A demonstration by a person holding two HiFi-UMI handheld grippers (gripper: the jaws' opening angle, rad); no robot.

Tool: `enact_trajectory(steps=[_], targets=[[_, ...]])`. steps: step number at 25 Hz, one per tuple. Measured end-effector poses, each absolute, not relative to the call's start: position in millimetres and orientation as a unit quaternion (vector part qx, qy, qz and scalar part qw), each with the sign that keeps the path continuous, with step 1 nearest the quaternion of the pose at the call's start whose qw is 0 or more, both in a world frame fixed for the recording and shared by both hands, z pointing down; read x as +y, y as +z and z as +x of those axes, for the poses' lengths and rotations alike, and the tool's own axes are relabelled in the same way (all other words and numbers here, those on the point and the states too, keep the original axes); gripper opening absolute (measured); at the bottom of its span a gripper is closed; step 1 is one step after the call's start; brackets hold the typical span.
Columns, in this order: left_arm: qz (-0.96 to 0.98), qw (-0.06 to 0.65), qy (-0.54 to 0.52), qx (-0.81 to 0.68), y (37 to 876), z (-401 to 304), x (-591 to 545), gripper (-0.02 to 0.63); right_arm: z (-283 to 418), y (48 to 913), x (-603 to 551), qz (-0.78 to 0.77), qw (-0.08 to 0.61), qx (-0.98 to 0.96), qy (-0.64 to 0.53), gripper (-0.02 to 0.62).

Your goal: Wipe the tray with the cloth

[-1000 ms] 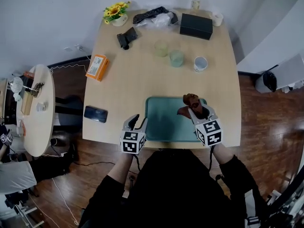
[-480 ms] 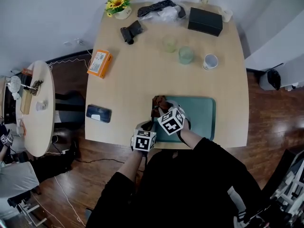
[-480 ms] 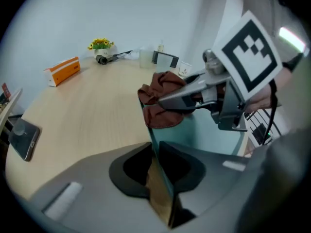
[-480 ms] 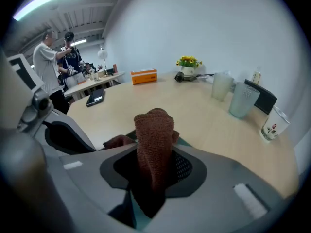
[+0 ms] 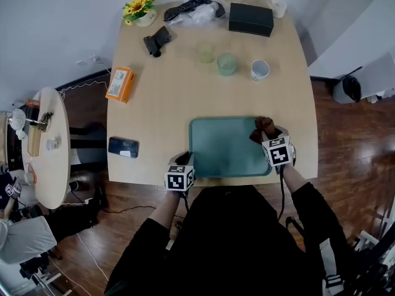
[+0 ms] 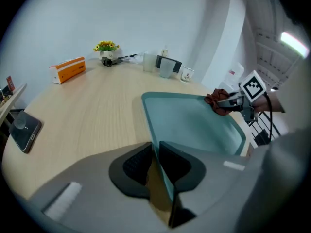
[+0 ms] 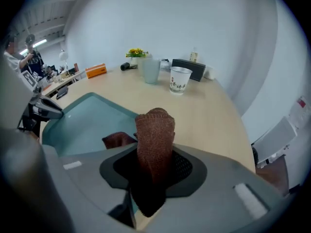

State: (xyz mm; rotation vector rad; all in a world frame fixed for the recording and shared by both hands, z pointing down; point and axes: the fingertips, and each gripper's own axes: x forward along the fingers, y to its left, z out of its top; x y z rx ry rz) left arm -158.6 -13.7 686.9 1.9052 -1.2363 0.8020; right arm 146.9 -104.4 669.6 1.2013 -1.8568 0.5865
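A teal tray [image 5: 225, 147] lies at the table's near edge. My left gripper [image 5: 185, 161] is shut on the rim of its near left corner; in the left gripper view the thin rim [image 6: 154, 139] runs between the two pads. My right gripper [image 5: 264, 134] is shut on a brown cloth [image 5: 264, 126] at the tray's right edge. In the right gripper view the cloth [image 7: 155, 132] stands up out of the jaws, with the tray [image 7: 92, 120] to its left. From the left gripper view, the cloth [image 6: 217, 102] hangs over the tray's far right rim.
A black phone [image 5: 123, 147] lies left of the tray, an orange box [image 5: 120, 84] farther back. Two pale cups [image 5: 226, 64], a white mug [image 5: 260, 70], a black box [image 5: 250, 18] and yellow flowers [image 5: 139, 8] stand at the far end. A small round table [image 5: 46, 147] stands at left.
My right gripper carried the cloth from the tray's right side to its left and back to the right edge. My left gripper closed on the tray's near left rim.
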Motion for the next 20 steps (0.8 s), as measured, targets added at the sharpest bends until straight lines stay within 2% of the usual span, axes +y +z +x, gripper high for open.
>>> enact_trajectory(steps=[5,11,15,17,20], targets=[[0.726,0.356,0.326,-0.490,686.5,-155.0,-11.6,0.031,135.0,664.6,-93.5,0.473,0.420,-0.744,0.216,0.127],[0.715,0.359,0.325,-0.504,684.2,-148.9,-4.6,0.029,-3.4,665.8,-72.0,0.353,0.424,-0.817,0.170,0.129],[0.717,0.411,0.258,-0.500,683.0,-147.1,-5.5,0.029,-103.7,660.0,-53.5,0.260,0.400,-0.864,0.160,0.129],[0.718,0.434,0.226,-0.495,682.8,-149.1,-5.6,0.028,-130.0,662.6,-42.9,0.232,0.395,-0.874,0.162,0.128],[0.723,0.435,0.224,-0.487,684.3,-152.9,-3.7,0.009,-132.2,668.0,-34.3,0.230,0.405,-0.872,0.152,0.129]])
